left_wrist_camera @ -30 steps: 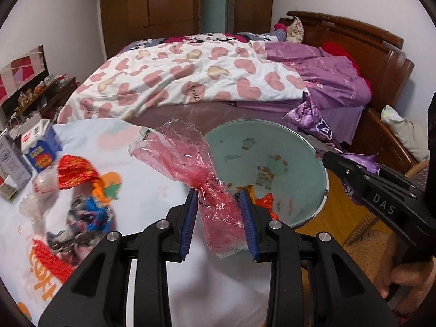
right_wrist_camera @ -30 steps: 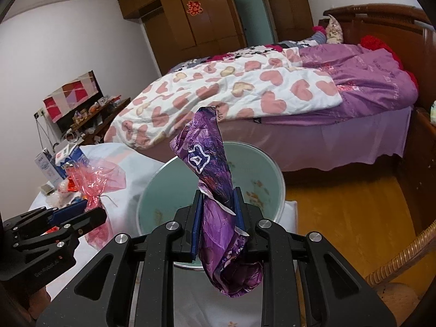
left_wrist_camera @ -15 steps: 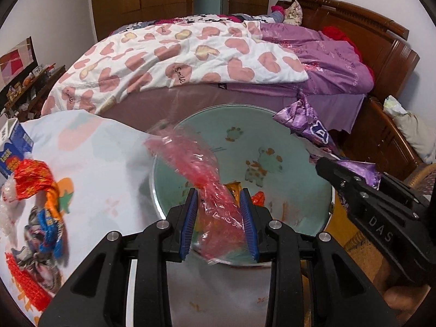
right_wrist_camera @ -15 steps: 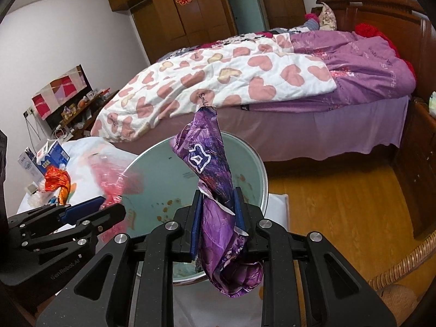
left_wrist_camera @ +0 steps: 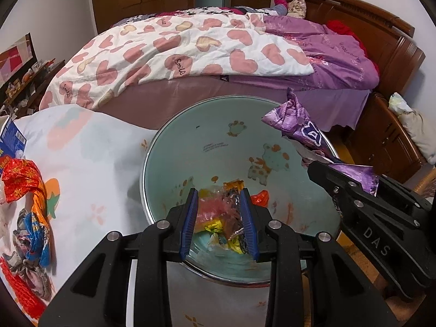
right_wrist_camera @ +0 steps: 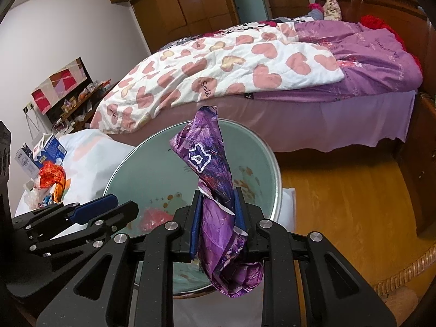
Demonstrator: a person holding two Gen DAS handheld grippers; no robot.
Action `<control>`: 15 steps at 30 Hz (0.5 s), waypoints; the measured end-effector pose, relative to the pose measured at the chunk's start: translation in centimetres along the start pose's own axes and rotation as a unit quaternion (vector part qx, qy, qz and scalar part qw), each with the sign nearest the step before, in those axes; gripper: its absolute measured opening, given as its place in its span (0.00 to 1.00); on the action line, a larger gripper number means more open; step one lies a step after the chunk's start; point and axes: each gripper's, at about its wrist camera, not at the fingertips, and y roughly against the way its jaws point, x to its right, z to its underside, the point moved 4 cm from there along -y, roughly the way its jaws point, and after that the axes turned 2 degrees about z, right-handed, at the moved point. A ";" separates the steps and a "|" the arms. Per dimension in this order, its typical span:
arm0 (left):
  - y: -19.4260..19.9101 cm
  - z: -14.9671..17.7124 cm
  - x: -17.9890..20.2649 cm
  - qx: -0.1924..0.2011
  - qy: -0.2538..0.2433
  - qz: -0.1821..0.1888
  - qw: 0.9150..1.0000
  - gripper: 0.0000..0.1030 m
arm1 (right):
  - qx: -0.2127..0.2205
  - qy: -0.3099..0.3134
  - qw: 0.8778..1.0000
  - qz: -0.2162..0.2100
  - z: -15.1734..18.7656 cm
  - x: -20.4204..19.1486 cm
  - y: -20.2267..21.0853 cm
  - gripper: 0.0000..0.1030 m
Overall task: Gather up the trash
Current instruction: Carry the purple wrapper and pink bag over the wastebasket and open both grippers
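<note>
A pale green basin with cartoon prints stands by the table and holds several wrappers. My left gripper is open over the basin. The red cellophane bag lies in the basin among the wrappers, seen between the open jaws; it also shows in the right wrist view. My right gripper is shut on a purple foil bag and holds it above the basin's rim. The purple bag also shows in the left wrist view.
More trash lies on the white tablecloth at the left: a red-orange foil wrapper and a blue wrapper. A blue carton stands at the table's far left. A bed is behind; wooden floor lies to the right.
My left gripper moved right over the basin, opened, and the red cellophane bag dropped in. My right gripper, still holding the purple bag, moved closer over the basin.
</note>
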 end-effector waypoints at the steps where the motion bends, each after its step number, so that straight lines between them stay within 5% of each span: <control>1: -0.1 0.0 -0.1 -0.001 0.002 0.001 1.000 0.31 | -0.001 -0.001 1.000 -0.001 0.0 -0.1 -0.1 0.24; 5: 0.0 0.0 -0.3 -0.001 0.009 -0.001 1.000 0.35 | -0.001 0.002 1.000 -0.006 0.0 -0.4 -0.1 0.27; 8: 0.4 0.0 -0.6 0.005 0.016 -0.005 1.000 0.50 | 0.005 0.004 1.000 -0.011 -0.1 -0.5 0.2 0.35; 15: 1.0 0.5 -1.6 0.009 0.031 -0.012 0.999 0.62 | 0.020 -0.004 1.000 -0.010 -0.5 -0.2 1.0 0.43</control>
